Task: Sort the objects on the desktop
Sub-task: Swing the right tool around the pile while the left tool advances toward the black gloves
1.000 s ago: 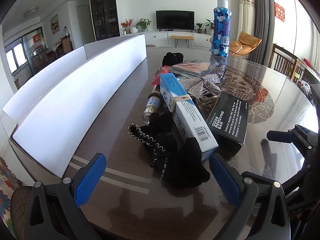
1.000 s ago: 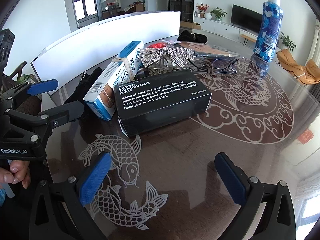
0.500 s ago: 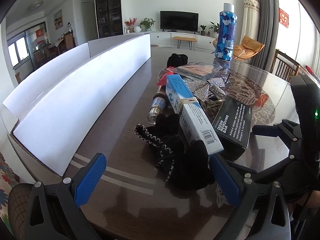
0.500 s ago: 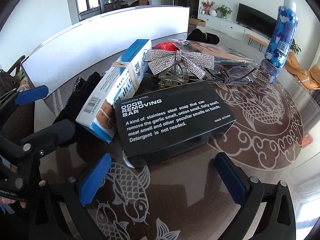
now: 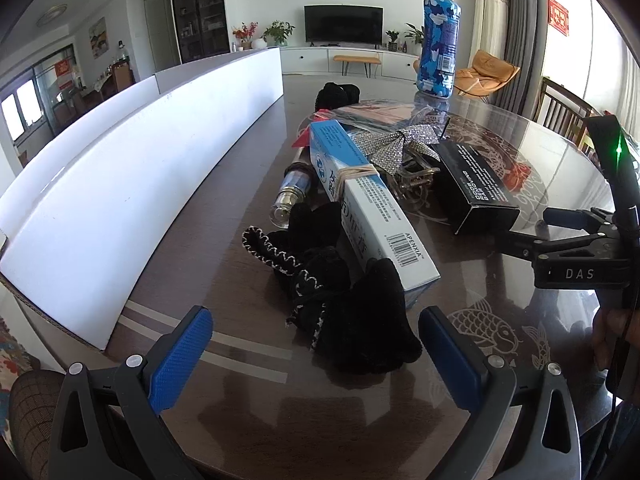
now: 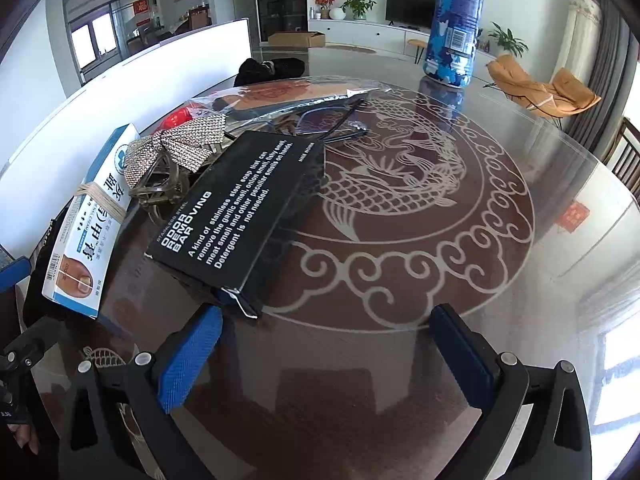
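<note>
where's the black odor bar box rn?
Right wrist view: black box lies flat left of centre on the table, beside the blue-white carton, its near corner at the right gripper.

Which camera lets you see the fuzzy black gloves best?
The left wrist view. The black gloves lie right in front of the open left gripper, whole, with their white stitched cuffs showing. In the right wrist view only a dark sliver of them peeks out at the left edge, behind the blue and white box.

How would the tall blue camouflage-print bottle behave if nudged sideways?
The tall blue camouflage-print bottle stands upright on a narrow base, so it would probably tip rather than slide. Once down, its round body would likely roll on the glossy patterned table.
</note>
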A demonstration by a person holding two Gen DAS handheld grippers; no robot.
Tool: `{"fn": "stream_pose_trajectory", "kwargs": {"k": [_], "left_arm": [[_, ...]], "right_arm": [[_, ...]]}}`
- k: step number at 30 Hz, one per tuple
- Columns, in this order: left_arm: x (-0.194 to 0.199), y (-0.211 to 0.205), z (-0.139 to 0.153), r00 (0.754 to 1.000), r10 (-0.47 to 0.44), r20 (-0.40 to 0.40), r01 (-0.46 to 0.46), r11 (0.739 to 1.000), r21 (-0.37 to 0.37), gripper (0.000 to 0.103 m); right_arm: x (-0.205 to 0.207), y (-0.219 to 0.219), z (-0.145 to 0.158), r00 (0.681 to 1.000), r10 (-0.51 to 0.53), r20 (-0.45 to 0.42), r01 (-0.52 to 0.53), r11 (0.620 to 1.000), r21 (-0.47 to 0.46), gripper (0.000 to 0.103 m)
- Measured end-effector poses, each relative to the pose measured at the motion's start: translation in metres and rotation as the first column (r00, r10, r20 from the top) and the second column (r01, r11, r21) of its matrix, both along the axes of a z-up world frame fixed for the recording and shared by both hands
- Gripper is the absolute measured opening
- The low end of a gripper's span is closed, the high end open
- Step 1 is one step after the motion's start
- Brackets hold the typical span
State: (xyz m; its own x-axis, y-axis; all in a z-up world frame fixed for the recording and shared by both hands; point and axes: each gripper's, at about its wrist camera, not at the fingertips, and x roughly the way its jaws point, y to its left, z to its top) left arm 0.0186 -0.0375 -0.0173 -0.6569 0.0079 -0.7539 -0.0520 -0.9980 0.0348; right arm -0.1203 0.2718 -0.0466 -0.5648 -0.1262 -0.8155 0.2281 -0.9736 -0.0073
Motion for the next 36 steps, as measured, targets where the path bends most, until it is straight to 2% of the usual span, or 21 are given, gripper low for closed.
{"fn": "stream_pose_trajectory", "kwargs": {"k": [7,19,30,36], "left_arm": [[0.001,0.01,-0.003,1.0,-0.022,0.008,0.023,0.999,-0.048,0.103],[0.002,0.007,-0.003,1.0,-0.011,0.016,0.012,0.998,-0.056,0.103],[-0.004,-0.007,-0.009,0.995,0.082,0.065,-0.077,0.995,-0.067,0.103],[-0.033,-0.01,-0.013,0.989,0.104,0.109,-0.102,0.995,-0.017,0.103]], "right_arm": [[0.007,0.007,0.001,1.0,-0.028,-0.002,0.028,1.0,0.001,0.103],[0.009,0.006,0.001,1.0,-0.028,-0.002,0.028,1.0,0.001,0.103],[0.009,0.006,0.001,1.0,-0.028,-0.002,0.028,1.0,0.0,0.103],[0.009,0.006,0.001,1.0,-0.028,-0.002,0.028,1.0,0.0,0.103]]}}
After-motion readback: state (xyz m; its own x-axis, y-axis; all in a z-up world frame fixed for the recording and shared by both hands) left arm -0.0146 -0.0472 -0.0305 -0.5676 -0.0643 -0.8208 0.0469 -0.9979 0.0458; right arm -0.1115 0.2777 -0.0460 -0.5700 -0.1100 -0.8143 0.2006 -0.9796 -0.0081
